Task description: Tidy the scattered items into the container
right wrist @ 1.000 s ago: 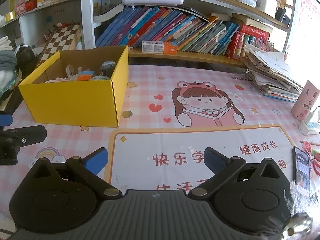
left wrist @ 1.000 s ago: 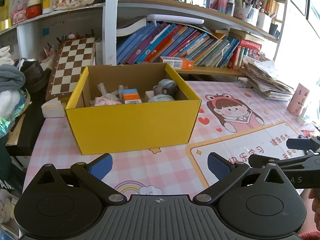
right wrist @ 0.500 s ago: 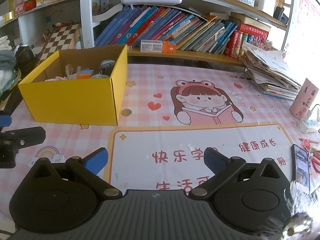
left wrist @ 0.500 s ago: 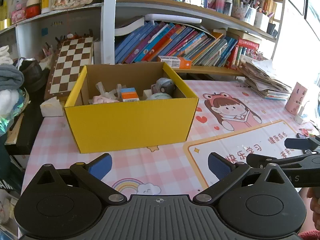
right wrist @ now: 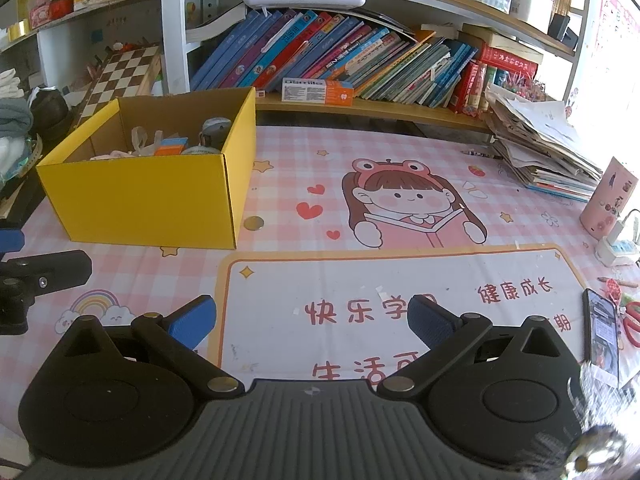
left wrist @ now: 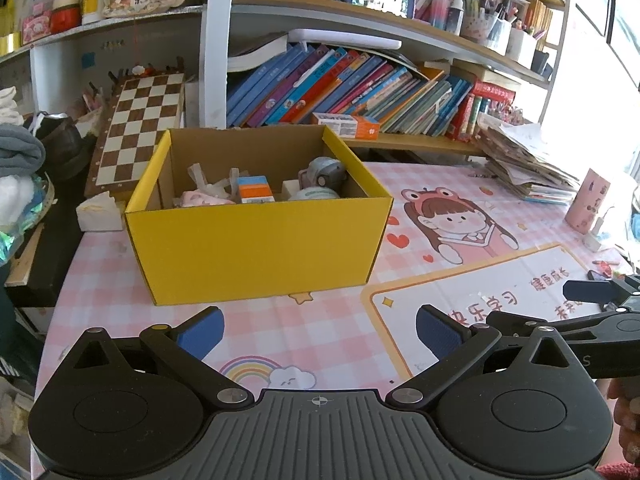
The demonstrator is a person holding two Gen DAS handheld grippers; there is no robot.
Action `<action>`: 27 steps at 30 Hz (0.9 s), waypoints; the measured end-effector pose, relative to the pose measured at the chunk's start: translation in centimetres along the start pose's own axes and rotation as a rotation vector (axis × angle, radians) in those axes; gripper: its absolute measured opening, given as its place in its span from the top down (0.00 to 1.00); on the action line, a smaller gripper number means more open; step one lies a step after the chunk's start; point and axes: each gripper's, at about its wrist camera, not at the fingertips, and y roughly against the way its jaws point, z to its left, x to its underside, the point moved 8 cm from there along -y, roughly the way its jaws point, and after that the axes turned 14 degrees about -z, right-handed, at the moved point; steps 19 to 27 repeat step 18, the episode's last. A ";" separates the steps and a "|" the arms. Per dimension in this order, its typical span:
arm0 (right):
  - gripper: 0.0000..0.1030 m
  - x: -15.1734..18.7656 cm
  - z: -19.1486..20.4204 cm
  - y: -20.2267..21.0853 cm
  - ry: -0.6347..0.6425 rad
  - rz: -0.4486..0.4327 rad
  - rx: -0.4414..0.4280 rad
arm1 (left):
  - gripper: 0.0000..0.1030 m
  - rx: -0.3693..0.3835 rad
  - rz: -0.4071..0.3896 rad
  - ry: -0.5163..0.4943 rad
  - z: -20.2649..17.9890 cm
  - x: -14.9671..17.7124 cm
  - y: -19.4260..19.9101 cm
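1. The yellow box sits on the pink checked table mat, open side up, its long axis running left to right across the left wrist view, one long yellow wall facing that camera. In the right wrist view the same box stands at the far left, a short end wall turned toward the middle of the table.
2. Inside the box lie an orange and blue carton, a grey round gadget, a pale lid-like disc and some crumpled clear and pink wrapping.
3. Against the picture from a second ago, the box sits slightly further left and lower in the left wrist view; the right wrist view is almost unchanged, with things shifted only slightly.
4. The left gripper is spread wide with nothing between its blue pads; the box stands just ahead of it, slightly to its left, not touching.
5. The right gripper is also spread wide and empty, over the white printed panel of the mat; the box lies well ahead and to its left.
6. A coin lies on the mat just beside the box's near right corner.
7. A phone lies at the right edge of the mat, right of the right gripper.
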 end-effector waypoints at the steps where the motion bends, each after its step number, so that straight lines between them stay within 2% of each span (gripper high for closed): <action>1: 0.00 0.0 0.0 0.0 0.000 0.000 0.001 | 0.00 0.001 -0.001 0.000 -0.1 0.0 0.0; 27: 0.00 0.2 -0.3 -0.3 0.004 0.016 0.001 | 0.00 0.008 0.001 0.013 -0.6 0.1 -0.3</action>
